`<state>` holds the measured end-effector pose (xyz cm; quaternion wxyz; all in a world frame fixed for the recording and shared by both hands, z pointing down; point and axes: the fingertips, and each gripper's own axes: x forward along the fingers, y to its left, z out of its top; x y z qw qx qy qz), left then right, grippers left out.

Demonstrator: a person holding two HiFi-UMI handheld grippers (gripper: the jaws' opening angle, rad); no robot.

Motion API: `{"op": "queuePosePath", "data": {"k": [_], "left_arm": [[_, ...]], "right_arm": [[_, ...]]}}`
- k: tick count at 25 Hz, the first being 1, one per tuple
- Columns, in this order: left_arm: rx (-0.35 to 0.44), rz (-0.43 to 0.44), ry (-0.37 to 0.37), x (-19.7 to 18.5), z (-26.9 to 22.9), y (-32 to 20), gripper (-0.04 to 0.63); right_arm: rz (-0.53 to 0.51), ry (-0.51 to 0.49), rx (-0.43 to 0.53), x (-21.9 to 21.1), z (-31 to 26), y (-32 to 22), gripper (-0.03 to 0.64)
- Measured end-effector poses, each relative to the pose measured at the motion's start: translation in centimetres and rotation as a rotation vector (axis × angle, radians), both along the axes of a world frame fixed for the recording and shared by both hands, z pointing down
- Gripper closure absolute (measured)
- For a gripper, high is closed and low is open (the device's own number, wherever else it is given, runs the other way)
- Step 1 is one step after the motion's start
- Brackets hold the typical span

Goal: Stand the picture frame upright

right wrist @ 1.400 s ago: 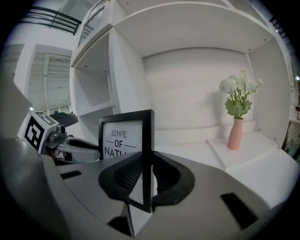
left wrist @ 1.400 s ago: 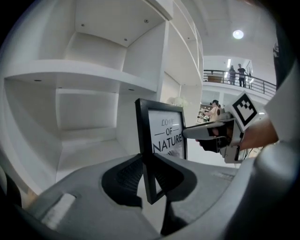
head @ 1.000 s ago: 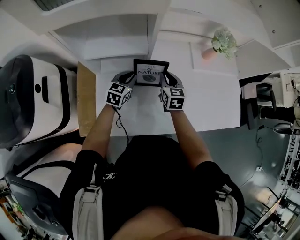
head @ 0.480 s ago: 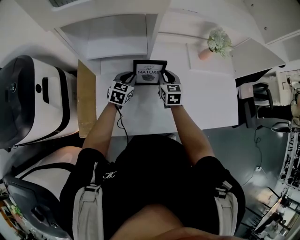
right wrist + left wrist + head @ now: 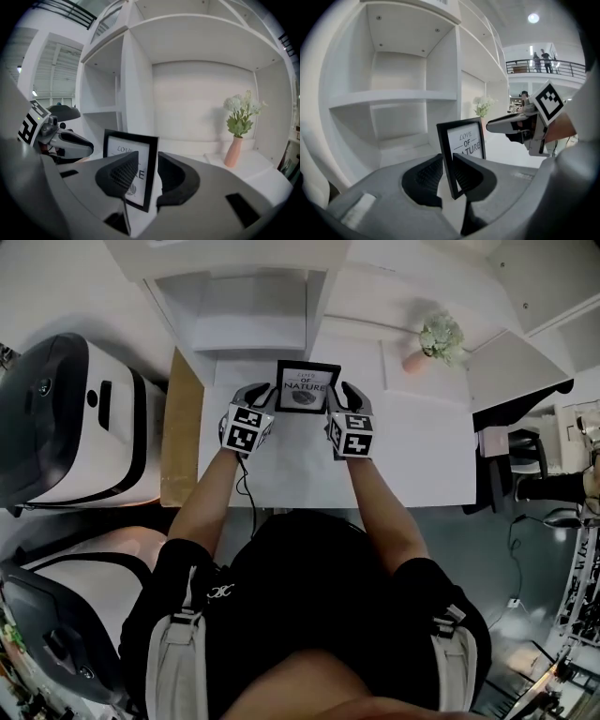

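Desk (image 5: 422, 456): frame (image 5: 306, 388), seemingly clamped, inside left gripper (image 5: 263, 390)

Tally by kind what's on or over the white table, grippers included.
Picture frame: 1
Vase of flowers: 1
Grippers: 2 (left gripper clamped on the frame's edge; right gripper jaws opening, frame edge between them)
Total: 4

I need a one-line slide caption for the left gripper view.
Left gripper clamped on one edge of an upright black rectangular picture frame before white shelves.
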<state>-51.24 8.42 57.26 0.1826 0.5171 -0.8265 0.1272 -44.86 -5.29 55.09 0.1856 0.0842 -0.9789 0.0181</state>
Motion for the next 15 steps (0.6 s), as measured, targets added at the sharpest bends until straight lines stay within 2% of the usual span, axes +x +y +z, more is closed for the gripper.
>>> {"op": "queuePosePath", "data": {"k": [2, 5, 8, 15], "left_arm": [[0.031, -0.041, -0.029, 0.5, -1.8, 1.0, 0.520], [0.081, -0.114, -0.062, 1.6, -4.9, 2.5, 0.521], [0.128, -0.161, -0.124, 3.6, -8.5, 3.6, 0.522], [0.213, -0.297, -0.222, 9.4, -15.0, 5.0, 0.568]], "right_arm": [[-0.020, -0.059, 0.014, 0.6, -2.2, 0.6, 0.494], [-0.051, -0.152, 0.042, 1.5, -5.9, 1.7, 0.549], [-0.084, -0.238, 0.060, 2.8, -9.4, 2.6, 0.607], [-0.236, -0.342, 0.045, 7.0, -14.7, 5.3, 0.617]]}}
